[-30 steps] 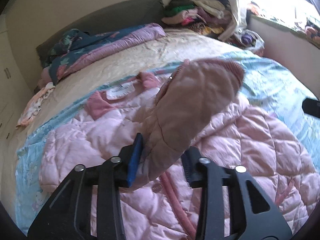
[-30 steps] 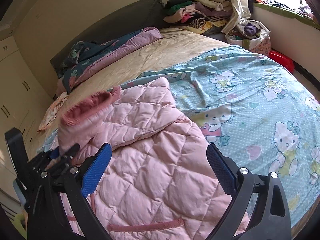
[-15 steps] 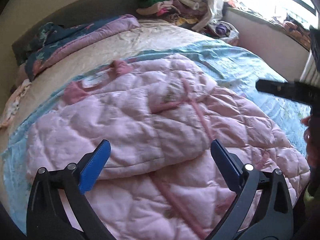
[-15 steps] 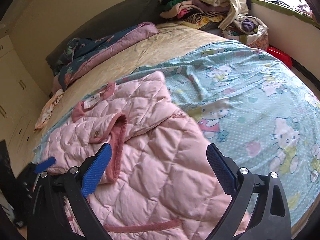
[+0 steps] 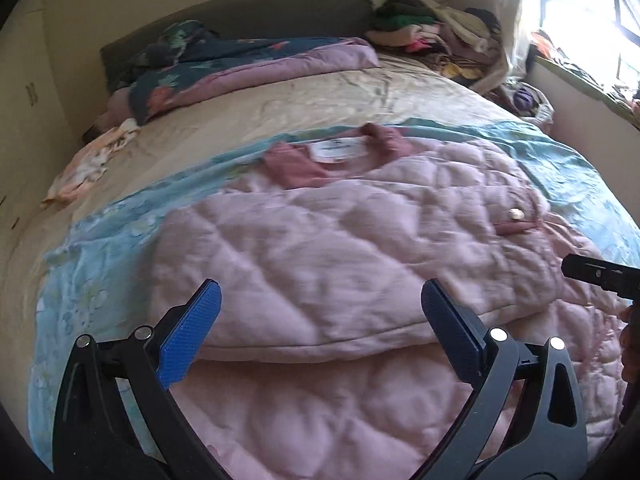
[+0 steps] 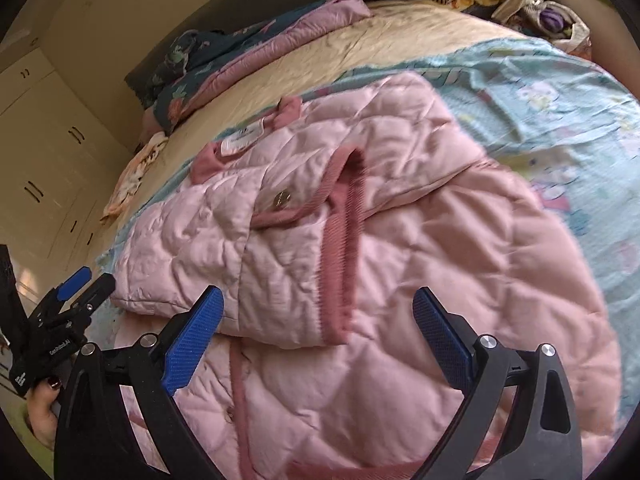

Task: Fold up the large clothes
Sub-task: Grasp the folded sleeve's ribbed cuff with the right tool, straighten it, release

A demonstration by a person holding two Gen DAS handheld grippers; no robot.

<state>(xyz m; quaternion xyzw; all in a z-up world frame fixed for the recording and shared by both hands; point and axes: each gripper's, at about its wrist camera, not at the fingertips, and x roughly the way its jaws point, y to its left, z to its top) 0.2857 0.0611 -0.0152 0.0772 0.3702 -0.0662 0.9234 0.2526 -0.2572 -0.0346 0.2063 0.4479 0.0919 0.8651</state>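
A pink quilted jacket [image 5: 340, 248] lies spread on the bed, collar and white label [image 5: 338, 148] at the far end. One sleeve is folded across the body, its ribbed cuff [image 6: 340, 248] lying on the chest near a gold button [image 6: 281, 199]. My left gripper [image 5: 318, 332] is open and empty above the jacket's near part. My right gripper [image 6: 318, 332] is open and empty above the jacket's lower half [image 6: 400, 360]. The left gripper also shows at the left edge of the right wrist view [image 6: 80, 284].
A light blue cartoon-print sheet [image 6: 560, 92] covers the bed under the jacket. A folded purple and dark floral quilt [image 5: 248, 64] lies by the headboard. A heap of clothes [image 5: 432, 36] sits at the far right corner. White cabinets [image 6: 48, 140] stand to the left.
My left gripper let go of the sleeve it held a second ago. The sleeve now lies folded across the jacket. Both grippers have shifted over the jacket.
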